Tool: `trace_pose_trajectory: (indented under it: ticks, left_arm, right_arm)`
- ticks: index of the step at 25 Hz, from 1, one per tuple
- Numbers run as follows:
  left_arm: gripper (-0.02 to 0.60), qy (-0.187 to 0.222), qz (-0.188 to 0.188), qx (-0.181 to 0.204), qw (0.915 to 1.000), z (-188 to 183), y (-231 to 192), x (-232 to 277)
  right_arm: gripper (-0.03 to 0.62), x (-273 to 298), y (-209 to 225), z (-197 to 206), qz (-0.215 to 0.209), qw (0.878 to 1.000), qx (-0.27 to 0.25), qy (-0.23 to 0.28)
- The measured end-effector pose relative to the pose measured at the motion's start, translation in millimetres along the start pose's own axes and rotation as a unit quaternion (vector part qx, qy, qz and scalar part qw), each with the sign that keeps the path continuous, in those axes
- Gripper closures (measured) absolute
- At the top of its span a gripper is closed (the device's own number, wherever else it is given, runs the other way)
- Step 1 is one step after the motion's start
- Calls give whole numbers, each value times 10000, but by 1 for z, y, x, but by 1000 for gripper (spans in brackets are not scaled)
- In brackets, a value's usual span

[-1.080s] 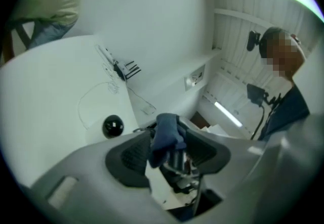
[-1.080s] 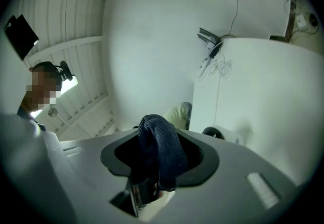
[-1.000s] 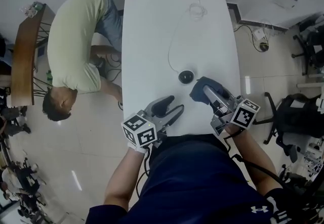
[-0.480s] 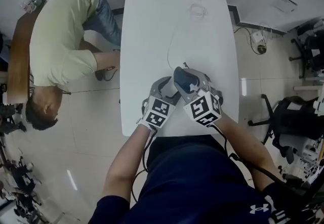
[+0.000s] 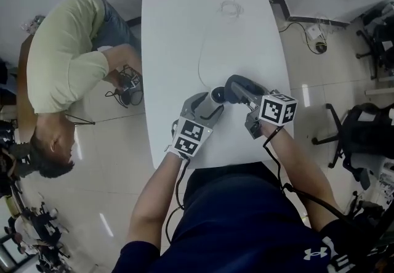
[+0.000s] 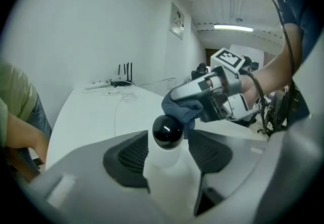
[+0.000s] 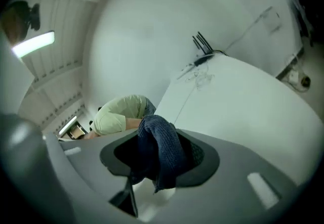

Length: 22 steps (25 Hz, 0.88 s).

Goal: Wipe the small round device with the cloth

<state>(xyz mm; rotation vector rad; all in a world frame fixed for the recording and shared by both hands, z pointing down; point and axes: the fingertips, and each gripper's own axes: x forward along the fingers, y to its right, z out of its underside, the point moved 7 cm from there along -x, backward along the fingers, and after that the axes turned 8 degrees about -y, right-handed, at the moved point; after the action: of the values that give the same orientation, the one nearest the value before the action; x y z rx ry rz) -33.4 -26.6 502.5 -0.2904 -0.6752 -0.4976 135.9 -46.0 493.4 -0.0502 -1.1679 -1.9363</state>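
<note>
Two tools engaged.
Left tool (image 5: pixel 208 102), jaws just closing, clamps the device (image 6: pixel 167 131); right tool (image 5: pixel 241 90) pinches cloth (image 7: pixel 161 153) beside it: rub lightly.

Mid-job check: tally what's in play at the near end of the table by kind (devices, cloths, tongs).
Small round device: 1, between the left tongs, whose jaws have just been closing.
Blue cloth: 1, pinched in the right tongs.
Tongs: 2.
Total: 4.
</note>
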Motion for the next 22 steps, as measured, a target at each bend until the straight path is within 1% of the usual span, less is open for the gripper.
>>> trace_pose_trajectory:
  ticks: [2,3,5,9,12,15,17,19,21,22]
  left_arm:
    - [336,-47,55,-35,10000,0,0,2]
    - [336,-69,56,-56,9999,0,0,3]
    - [341,-115,36,-81,9999,0,0,4]
    - [342,-192,-4,-82,9998,2,1,6]
    - [342,-208,-51,-81,9997,2,2,7]
    - [342,-229,-81,-67,9997,2,0,10]
    - [342,-238,-79,-71,9997,3,0,12]
    - [342,-226,-72,-75,9997,3,0,12]
    - [342,-182,-99,-76,9998,2,1,9]
    - [342,-153,-132,-81,9998,2,2,8]
  right_arm:
    - [411,1,17,7,-104,9993,349,-26]
    - [413,2,25,10,-92,9990,427,-61]
    - [416,5,38,17,71,9990,371,-221]
    - [416,15,47,37,520,9951,-286,-787]
    - [414,21,47,47,769,9899,-558,-1055]
    - [414,26,49,54,1201,9790,-885,-1391]
    - [414,28,49,57,1350,9726,-1097,-1543]
    - [414,26,45,52,1289,9743,-1124,-1464]
    - [414,16,35,34,1072,9820,-1060,-1137]
    - [414,9,26,20,927,9847,-1133,-942]
